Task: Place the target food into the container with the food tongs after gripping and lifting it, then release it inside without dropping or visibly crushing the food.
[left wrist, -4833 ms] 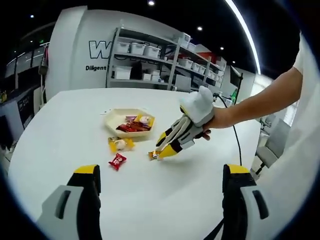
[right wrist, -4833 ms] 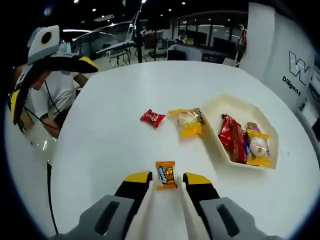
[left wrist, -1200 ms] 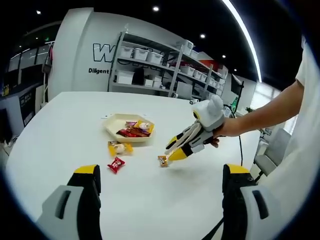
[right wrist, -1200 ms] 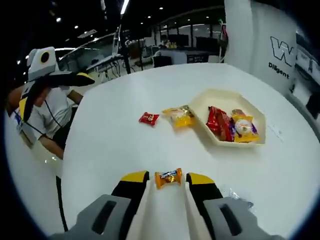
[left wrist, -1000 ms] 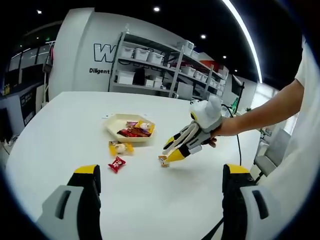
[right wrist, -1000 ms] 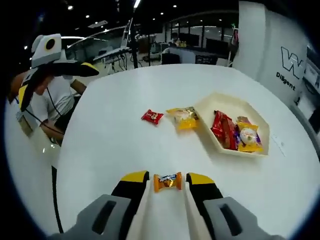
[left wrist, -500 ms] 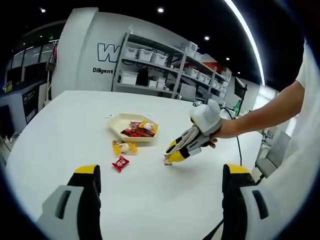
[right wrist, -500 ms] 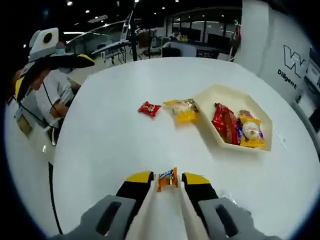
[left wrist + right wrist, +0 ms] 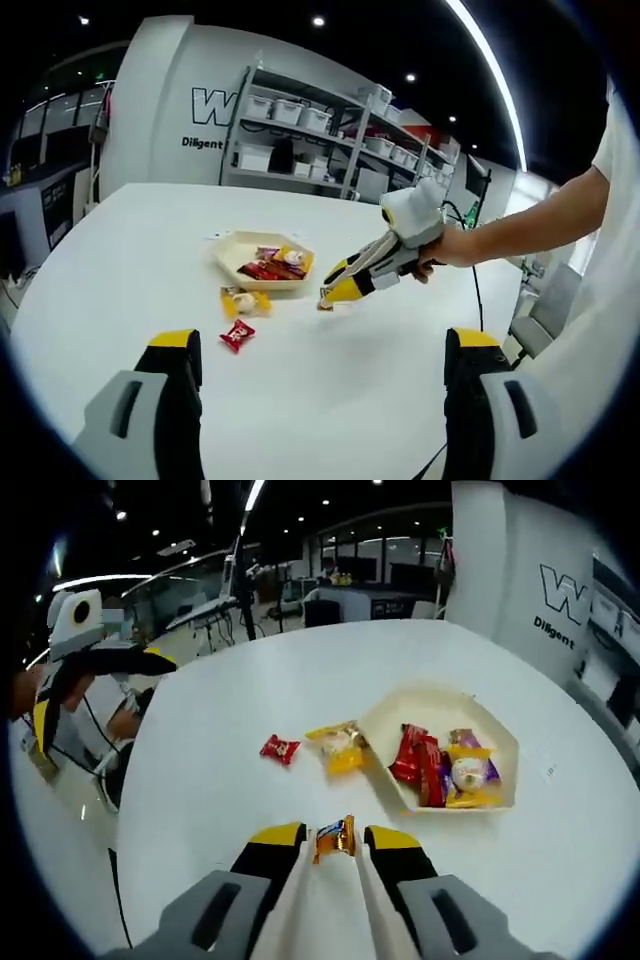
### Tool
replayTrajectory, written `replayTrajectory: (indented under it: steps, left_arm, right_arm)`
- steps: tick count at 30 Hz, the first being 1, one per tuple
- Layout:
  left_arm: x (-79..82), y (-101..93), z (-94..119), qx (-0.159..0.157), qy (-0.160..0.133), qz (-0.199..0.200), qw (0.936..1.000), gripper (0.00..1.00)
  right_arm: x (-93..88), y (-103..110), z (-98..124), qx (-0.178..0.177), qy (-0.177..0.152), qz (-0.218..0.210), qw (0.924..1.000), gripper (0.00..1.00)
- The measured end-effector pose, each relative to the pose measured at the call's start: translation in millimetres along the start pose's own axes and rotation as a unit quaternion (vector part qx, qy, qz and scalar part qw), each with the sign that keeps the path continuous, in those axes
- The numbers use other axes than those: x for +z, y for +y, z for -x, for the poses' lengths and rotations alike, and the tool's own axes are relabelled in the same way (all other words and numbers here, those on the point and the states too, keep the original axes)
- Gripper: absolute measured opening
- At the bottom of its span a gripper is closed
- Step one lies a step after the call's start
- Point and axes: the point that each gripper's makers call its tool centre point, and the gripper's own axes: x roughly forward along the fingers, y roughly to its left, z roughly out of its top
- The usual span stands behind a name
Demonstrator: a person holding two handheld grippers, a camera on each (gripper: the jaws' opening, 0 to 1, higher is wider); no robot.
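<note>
Right gripper (image 9: 334, 842), bottom centre of the right gripper view: jaws nearly closed, pinching a small orange-wrapped candy (image 9: 335, 837) at their tips. In the left gripper view the same gripper (image 9: 337, 290) shows at centre, held by a hand (image 9: 440, 247), with the candy (image 9: 325, 301) clear of the white table (image 9: 340, 390) and near the right edge of the tray.

Left gripper (image 9: 318, 365): jaws spread wide at the bottom of the left gripper view, nothing between them.

Container: cream hexagonal tray (image 9: 497, 737), centre right of the right gripper view; in the left gripper view (image 9: 226, 250) it sits left of centre. It holds red wrapped bars (image 9: 415, 755) and a yellow-and-purple packet (image 9: 465, 775).

Step in hand, as I judge it: carry, lifted but not yet over the tray. To do it well: keep the squeeze light and steady, bring the tips over the rim, lower toward a bare patch of tray floor, and open only when low, so the sweet does not bounce out.

Around: a yellow packet (image 9: 338, 744) lies touching or just beside the tray's near-left rim, a red candy (image 9: 279, 748) further left. Both sit to the left of the straight path and look avoidable. Shelving with bins (image 9: 320, 125) stands at the back, upper centre of the left gripper view
</note>
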Motion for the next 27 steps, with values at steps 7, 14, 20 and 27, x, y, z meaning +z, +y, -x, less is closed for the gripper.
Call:
replayTrajectory:
  steps: [7,14,20,27]
  left_arm:
    - [4.3,1.7,3,0.003,-0.003,-0.003,1.0000,0.98]
    - [3.7,7.9,11,0.013,-0.005,-0.001,0.9999,0.98]
    - [3.8,10.0,12,0.016,-0.006,0.001,0.9999,0.98]
    - [5.6,8.5,9,0.013,-0.006,0.000,0.9999,0.98]
  right_arm:
    - [69.9,-48,0,-0.046,-0.052,0.001,0.9976,0.19]
    - [95.2,-68,-3,-0.059,-0.060,0.019,0.9963,0.19]
    - [99.0,-74,0,-0.069,-0.067,0.034,0.9947,0.20]
    - [102.7,-79,8,-0.086,-0.080,0.032,0.9926,0.22]
